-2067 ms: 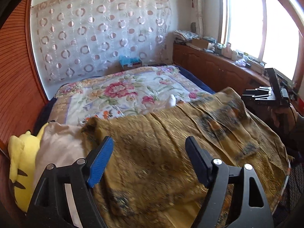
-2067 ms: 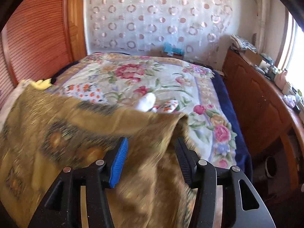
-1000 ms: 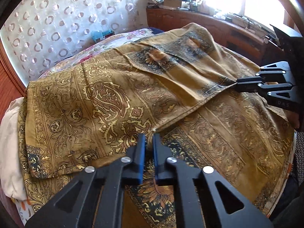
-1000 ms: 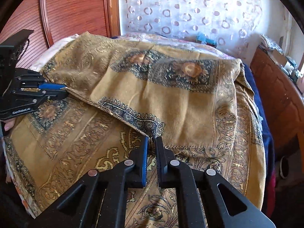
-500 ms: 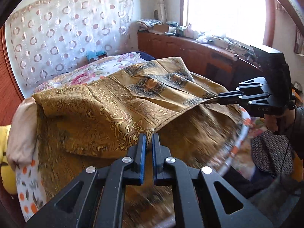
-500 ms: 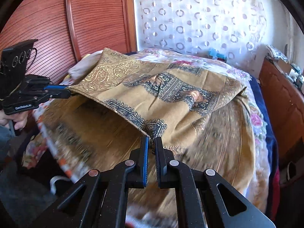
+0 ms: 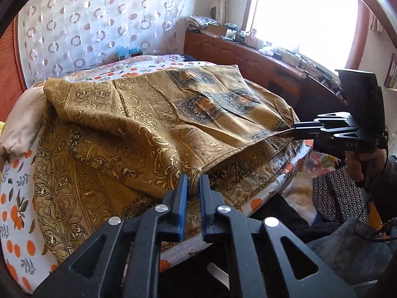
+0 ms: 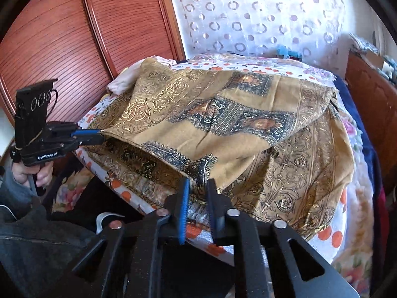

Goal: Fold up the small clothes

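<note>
A large golden-brown patterned cloth lies folded over itself on the bed; it also shows in the right wrist view. My left gripper is shut on one near corner of its upper layer. My right gripper is shut on the other near corner. Each gripper shows in the other's view: the right gripper at the right, the left gripper at the left. The held edge hangs between them, just above the bed's near edge.
The bed carries a white sheet with orange fruit print and a pale pink garment at the left. A wooden cabinet with clutter stands under the window. Red wood panelling is on the left. A patterned curtain hangs behind.
Both grippers closed on the cloth's corners, lifted them and pulled the upper layer back toward the bed's near edge. The cloth now lies lower and nearer.
</note>
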